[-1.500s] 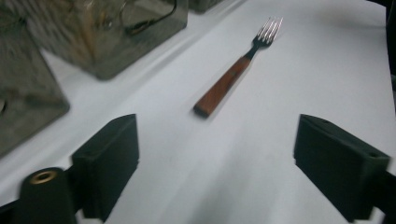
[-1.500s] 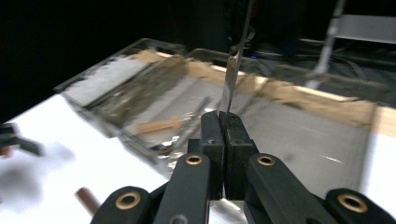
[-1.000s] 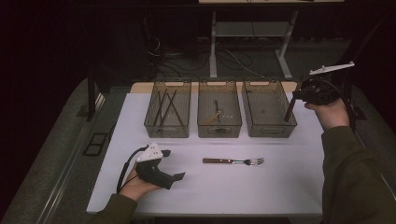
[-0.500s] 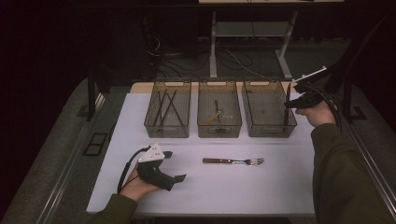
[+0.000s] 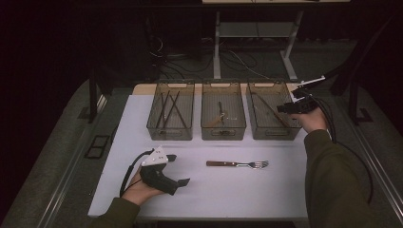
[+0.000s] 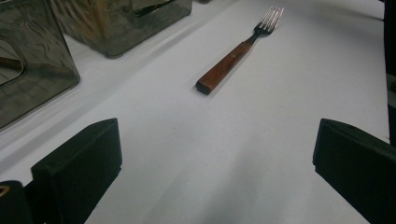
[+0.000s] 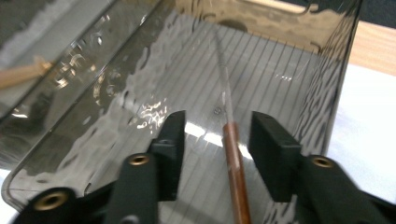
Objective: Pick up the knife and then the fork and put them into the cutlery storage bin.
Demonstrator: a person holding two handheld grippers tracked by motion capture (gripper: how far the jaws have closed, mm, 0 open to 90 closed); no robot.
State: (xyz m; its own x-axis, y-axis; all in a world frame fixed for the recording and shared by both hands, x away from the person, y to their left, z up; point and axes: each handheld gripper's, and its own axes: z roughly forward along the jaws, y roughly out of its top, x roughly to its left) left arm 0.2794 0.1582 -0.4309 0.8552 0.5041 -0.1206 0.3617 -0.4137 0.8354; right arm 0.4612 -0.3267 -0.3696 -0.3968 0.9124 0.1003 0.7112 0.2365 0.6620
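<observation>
Knife (image 7: 229, 140) is the thing in hand: it lies lengthways on the ribbed floor of the right bin (image 5: 273, 129), wooden handle toward the near end and thin blade running away toward 12 o'clock. The right gripper (image 7: 215, 140) hangs over that bin's near right corner, its jaws parted with a gap on each side of the handle, so nothing is clamped; the handle sits between them, a little closer to the jaw at 3 o'clock. That straddle looks like either a release or a line-up for a pinch, and I cannot tell which.

Sorting seems to be the reason for the layout: three clear bins stand in a row along the far edge of the white mat, the left bin (image 5: 169, 114) with several dark sticks, the middle bin (image 5: 223, 114) with one small utensil, the right one with the knife.

Left gripper (image 5: 172, 169) rests low on the table (image 5: 266, 199) at about 7 o'clock of the mat, jaws spread wide and empty. The fork (image 6: 238, 51) lies flat beyond it toward 1 o'clock, well apart, handle end nearest, probably the next piece to sort.
</observation>
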